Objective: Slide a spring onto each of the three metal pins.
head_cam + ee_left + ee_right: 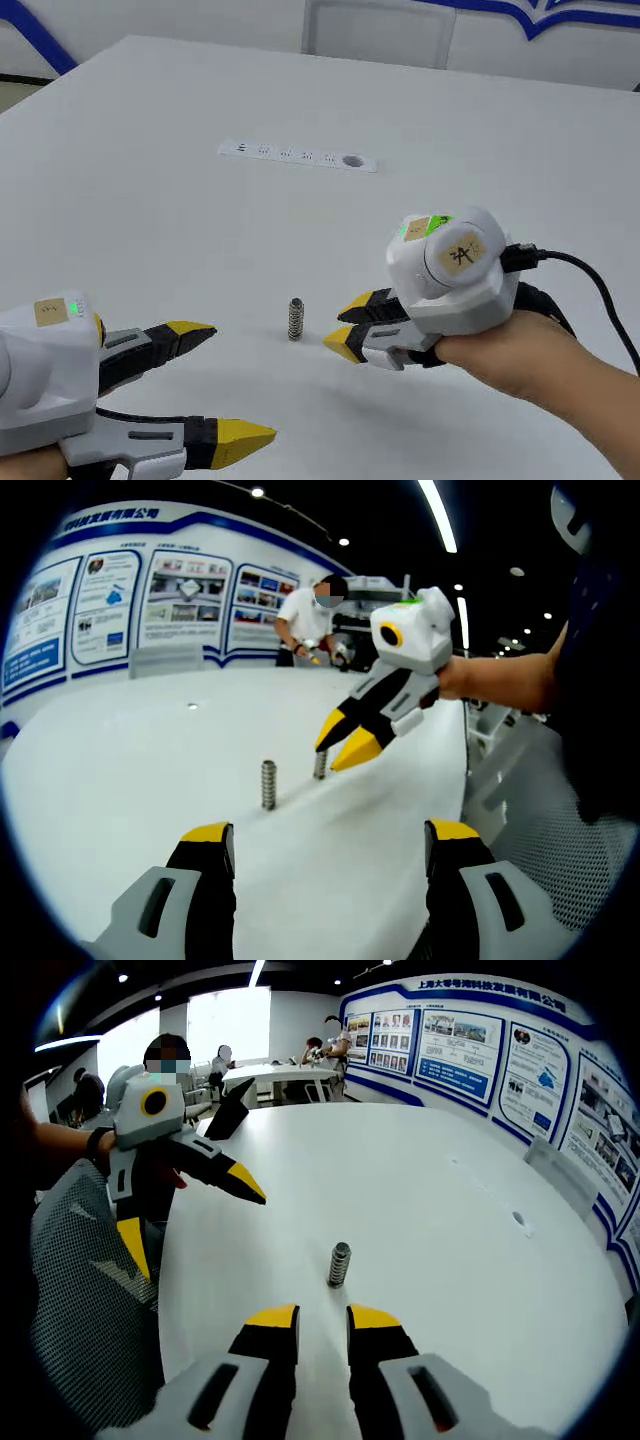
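A small metal spring on an upright pin (295, 319) stands on the white table between my two grippers. It also appears in the right gripper view, spring (340, 1263), a little ahead of the jaws. The left gripper view has that spring (268, 784) and a second one (320, 765) right at the right gripper's tips. My left gripper (235, 382) is wide open at the near left, holding nothing. My right gripper (340, 327) sits just right of the spring, jaws a narrow gap apart with nothing seen between them. Its yellow tips (335, 748) point down at the table.
A white power strip (297, 156) lies flat in the middle of the table, far behind the spring. A black cable (590, 285) trails from the right gripper. People stand at other tables in the background. A mesh chair (85, 1290) is beside the table's edge.
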{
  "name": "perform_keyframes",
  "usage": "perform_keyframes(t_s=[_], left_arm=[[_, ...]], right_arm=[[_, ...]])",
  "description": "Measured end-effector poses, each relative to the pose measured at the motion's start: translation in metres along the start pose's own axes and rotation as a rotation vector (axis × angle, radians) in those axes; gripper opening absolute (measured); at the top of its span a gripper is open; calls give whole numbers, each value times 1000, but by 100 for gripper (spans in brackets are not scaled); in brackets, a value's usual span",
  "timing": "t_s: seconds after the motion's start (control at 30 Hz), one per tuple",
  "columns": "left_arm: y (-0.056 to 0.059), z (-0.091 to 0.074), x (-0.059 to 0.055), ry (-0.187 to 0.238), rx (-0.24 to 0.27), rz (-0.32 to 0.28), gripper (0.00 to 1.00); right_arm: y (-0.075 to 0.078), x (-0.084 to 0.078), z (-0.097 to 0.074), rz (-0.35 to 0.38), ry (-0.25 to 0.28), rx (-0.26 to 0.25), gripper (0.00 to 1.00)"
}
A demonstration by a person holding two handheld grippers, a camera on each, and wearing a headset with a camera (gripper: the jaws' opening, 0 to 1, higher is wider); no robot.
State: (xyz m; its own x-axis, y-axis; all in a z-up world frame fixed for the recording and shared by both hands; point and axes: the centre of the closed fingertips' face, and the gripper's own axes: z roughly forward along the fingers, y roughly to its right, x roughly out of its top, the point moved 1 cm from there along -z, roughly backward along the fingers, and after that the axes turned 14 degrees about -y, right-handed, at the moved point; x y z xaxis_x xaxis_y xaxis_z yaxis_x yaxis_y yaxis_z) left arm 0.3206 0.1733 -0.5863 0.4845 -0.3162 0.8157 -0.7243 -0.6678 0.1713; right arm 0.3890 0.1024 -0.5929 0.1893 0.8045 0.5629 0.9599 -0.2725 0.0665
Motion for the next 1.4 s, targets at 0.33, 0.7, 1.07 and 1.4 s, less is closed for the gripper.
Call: perform_keyframes(t_s=[0.33, 0.7, 1.07, 1.4], left_arm=[[0, 1, 3, 1, -3, 7, 79], [1, 2, 5, -1, -5, 12, 80], [2, 3, 6, -6, -8, 15, 80], [1, 2, 6, -12, -7, 15, 80]], right_arm=[[-9, -11, -14, -3, 12, -7, 24], [-11, -34, -26, 32, 1, -12, 28], [-14, -56, -34, 72, -12, -16, 30], [-9, -72, -45, 118, -9, -35, 32]])
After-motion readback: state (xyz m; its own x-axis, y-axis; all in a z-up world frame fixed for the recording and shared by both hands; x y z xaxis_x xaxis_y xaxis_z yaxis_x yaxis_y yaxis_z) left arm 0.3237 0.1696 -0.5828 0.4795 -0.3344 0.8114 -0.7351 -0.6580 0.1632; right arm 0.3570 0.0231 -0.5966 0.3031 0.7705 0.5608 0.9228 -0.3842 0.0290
